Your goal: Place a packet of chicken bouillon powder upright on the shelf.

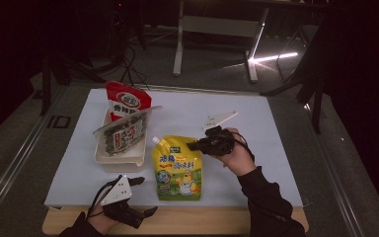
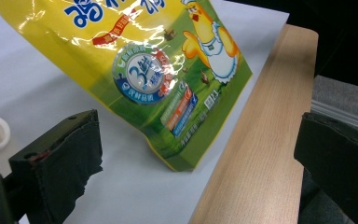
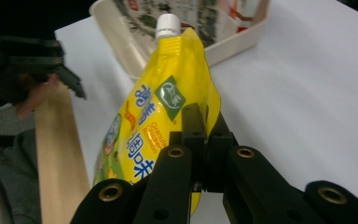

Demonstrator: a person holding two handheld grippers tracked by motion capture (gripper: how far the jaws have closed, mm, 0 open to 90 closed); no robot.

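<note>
Right tool (image 3: 200, 140) clamps yellow pouch (image 3: 168, 107) — label reads "Granulated".

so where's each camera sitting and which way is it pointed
High view: fixed above the near table edge, looking forward and down on the white mat, with both forearms and the right hand-held gripper on the yellow pouch.
Left gripper view: rides on the left hand-held gripper, facing the pouch's lower corner between open jaws.
Right gripper view: rides on the right hand-held gripper, looking along shut jaws pinching the pouch, toward the white tray.
All three share the yellow pouch.
</note>
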